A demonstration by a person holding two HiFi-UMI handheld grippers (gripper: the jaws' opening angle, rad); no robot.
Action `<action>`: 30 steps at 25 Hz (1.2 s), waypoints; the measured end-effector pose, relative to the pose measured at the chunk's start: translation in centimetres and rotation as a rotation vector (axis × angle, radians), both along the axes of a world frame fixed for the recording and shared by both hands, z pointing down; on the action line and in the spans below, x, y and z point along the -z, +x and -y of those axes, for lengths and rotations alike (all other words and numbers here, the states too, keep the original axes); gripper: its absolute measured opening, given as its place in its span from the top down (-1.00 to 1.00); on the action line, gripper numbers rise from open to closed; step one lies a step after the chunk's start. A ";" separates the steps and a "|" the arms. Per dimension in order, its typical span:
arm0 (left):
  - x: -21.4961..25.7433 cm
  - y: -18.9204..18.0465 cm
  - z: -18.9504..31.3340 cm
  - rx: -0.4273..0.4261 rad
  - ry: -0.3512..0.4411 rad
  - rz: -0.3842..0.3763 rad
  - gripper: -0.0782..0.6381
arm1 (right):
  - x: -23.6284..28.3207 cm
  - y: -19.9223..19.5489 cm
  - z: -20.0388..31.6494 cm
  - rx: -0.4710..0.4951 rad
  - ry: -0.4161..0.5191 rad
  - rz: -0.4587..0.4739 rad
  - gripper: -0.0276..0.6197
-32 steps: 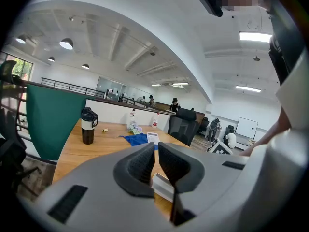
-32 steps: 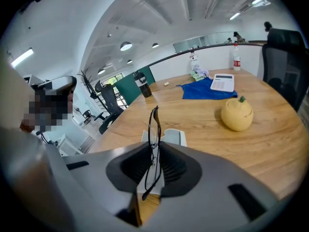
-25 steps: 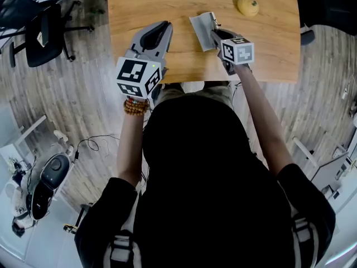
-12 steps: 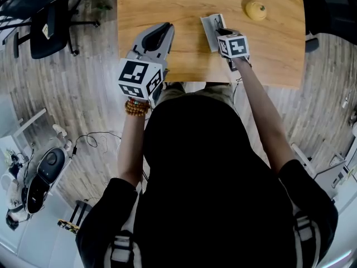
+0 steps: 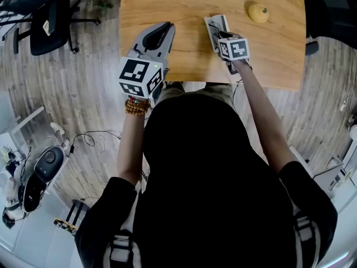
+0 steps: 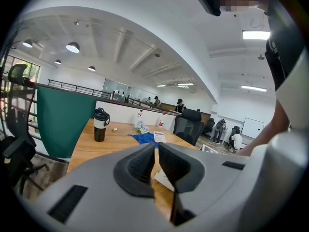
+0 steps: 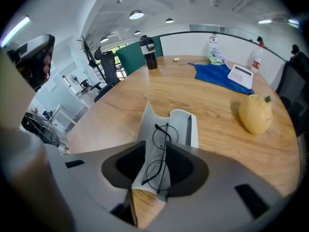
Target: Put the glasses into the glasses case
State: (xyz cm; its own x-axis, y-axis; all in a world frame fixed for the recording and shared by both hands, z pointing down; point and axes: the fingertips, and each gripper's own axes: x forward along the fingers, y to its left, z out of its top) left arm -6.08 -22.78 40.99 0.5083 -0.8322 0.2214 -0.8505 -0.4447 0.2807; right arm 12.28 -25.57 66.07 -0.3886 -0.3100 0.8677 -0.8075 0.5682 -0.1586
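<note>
On the wooden table [image 5: 178,4] lies a pale grey glasses case [image 5: 215,22], open. In the right gripper view, thin black round-rimmed glasses [image 7: 162,137] rest inside the case [image 7: 189,127]. My right gripper [image 7: 159,151] points steeply down over the case's near end. Its jaws have just been opening and now stand wide, one on each side of the glasses, with the pads clear of them. In the head view, its marker cube covers the right gripper [image 5: 222,37]. My left gripper [image 5: 163,29] hovers over the table's near left part, shut and empty [image 6: 157,151].
A yellow fruit [image 5: 258,12] sits to the right of the case, also in the right gripper view [image 7: 256,114]. A blue cloth [image 7: 219,76] and a black tumbler [image 7: 148,51] are at the far side. An office chair [image 5: 47,27] stands on the floor at left.
My right gripper has tipped down over the near end of the case. The left gripper has stayed where it was.
</note>
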 end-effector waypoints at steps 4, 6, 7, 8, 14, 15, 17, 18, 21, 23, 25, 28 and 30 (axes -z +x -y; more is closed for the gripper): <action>-0.1 -0.3 0.1 0.001 0.000 -0.002 0.67 | 0.7 1.2 0.1 0.007 0.016 -0.011 0.51; -0.2 -0.2 0.1 0.000 -0.001 -0.001 0.67 | 0.3 1.9 0.1 0.022 0.004 -0.025 0.54; -0.2 -0.1 0.0 -0.001 -0.001 0.000 0.67 | 0.0 2.1 0.0 0.029 -0.007 -0.027 0.56; -0.2 0.0 0.0 -0.003 -0.001 0.000 0.67 | -0.3 2.2 -0.1 0.033 -0.020 -0.026 0.57; -0.1 0.1 0.0 0.000 -0.001 0.001 0.67 | -1.4 1.8 -0.1 0.045 -0.067 -0.023 0.57; 0.0 0.1 0.1 0.001 0.000 0.002 0.67 | -1.6 1.6 0.0 0.053 -0.067 -0.032 0.58; 0.0 -0.1 0.1 0.004 0.002 0.005 0.67 | -1.9 1.4 0.2 0.093 -0.050 -0.072 0.60; 0.1 -0.2 0.1 0.007 0.002 0.006 0.67 | -2.0 1.2 0.3 0.120 -0.035 -0.097 0.61; 0.0 -0.6 0.1 0.016 0.003 0.009 0.67 | -2.4 1.0 0.4 0.157 -0.009 -0.142 0.74; 0.0 -0.8 0.0 0.021 0.004 0.010 0.67 | -2.6 1.2 0.4 0.178 0.008 -0.178 0.78; 0.0 -1.1 -0.1 0.027 0.004 0.010 0.67 | -3.0 1.6 0.1 0.203 0.017 -0.228 0.81; 0.0 -1.5 -0.2 0.033 0.003 0.013 0.67 | -3.0 2.2 0.6 0.161 0.034 -0.231 0.86; -0.1 -1.5 -0.2 0.037 0.002 0.015 0.67 | -2.4 1.9 1.2 0.142 0.073 -0.184 0.86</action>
State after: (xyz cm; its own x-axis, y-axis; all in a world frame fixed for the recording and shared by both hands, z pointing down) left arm -7.60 -22.57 41.07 0.4742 -0.8508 0.2266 -0.8702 -0.4139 0.2671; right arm 14.13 -26.72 68.42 -0.2702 -0.3276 0.9053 -0.7302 0.6826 0.0291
